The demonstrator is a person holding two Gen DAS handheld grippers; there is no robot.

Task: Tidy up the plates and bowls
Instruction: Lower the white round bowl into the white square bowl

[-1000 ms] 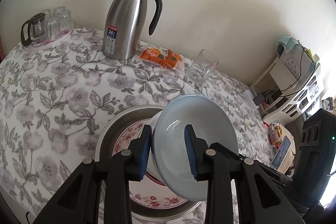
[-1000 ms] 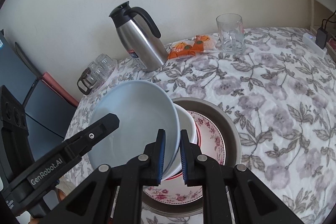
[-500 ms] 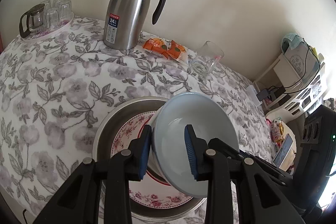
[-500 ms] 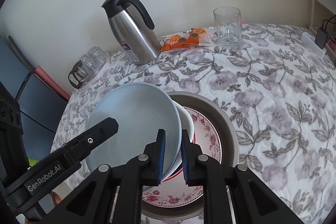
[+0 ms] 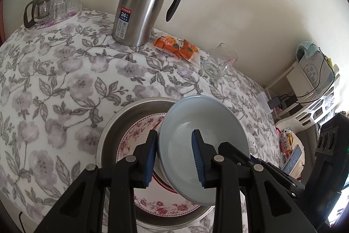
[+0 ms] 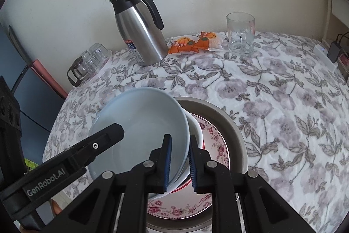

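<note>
A pale blue bowl is tilted above a white red-rimmed bowl that sits on a floral plate inside a round metal basin. My left gripper straddles the blue bowl's left rim with its jaws a little apart. My right gripper is shut on the blue bowl's right rim, together with the white bowl's edge. The left gripper's finger also shows in the right wrist view.
A steel thermos jug, orange snack packets and a glass mug stand at the back of the floral tablecloth. A tray of glasses sits back left. A shelf with cables stands to the right.
Both grippers and the blue bowl have come down toward the basin, and the bowl sits closer over the white bowl. The grips look unchanged.
</note>
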